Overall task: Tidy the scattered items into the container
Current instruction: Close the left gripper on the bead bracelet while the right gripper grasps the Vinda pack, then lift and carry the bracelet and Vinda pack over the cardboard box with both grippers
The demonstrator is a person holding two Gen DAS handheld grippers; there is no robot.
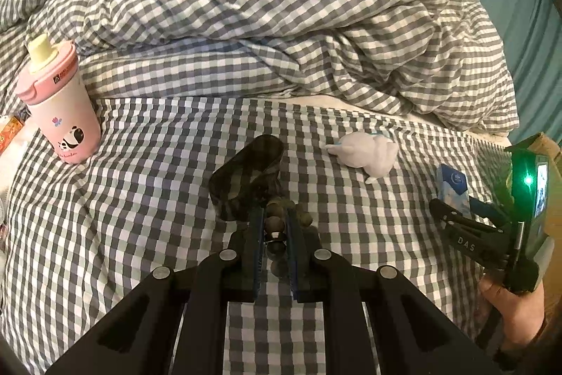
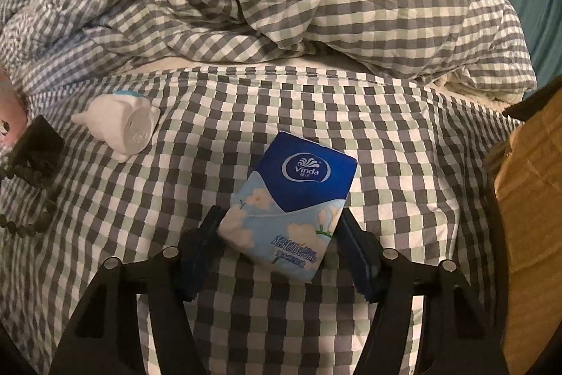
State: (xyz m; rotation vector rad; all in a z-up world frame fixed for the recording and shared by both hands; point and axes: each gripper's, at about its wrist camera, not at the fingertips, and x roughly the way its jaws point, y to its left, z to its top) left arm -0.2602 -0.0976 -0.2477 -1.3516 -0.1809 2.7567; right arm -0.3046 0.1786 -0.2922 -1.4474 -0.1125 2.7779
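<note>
- left wrist view: the left gripper (image 1: 275,227) is clenched tight on a string of dark beads (image 1: 274,231), which runs up between its two fingers, just above the checked sheet (image 1: 140,199).
- left wrist view: a dark see-through case (image 1: 246,178) lies on the sheet just beyond the fingertips, touching the beads at its near end.
- left wrist view: a pink cup (image 1: 59,104) with a panda print stands upright at the far left; a white figurine (image 1: 365,153) lies on its side to the right of the case.
- left wrist view: at the right edge a hand (image 1: 516,311) holds the right gripper (image 1: 456,209), its fingers around the blue tissue pack (image 1: 453,188).
- right wrist view: the right gripper (image 2: 281,234) is about half open, with the tissue pack (image 2: 295,199) between its fingers; whether the pads press on it i cannot tell.
- right wrist view: the pack lies on the checked sheet (image 2: 404,164), the white figurine (image 2: 123,129) off to the left, a brown cardboard box (image 2: 527,199) at the right edge.
- right wrist view: the rumpled checked quilt (image 2: 316,6) fills the back.
</note>
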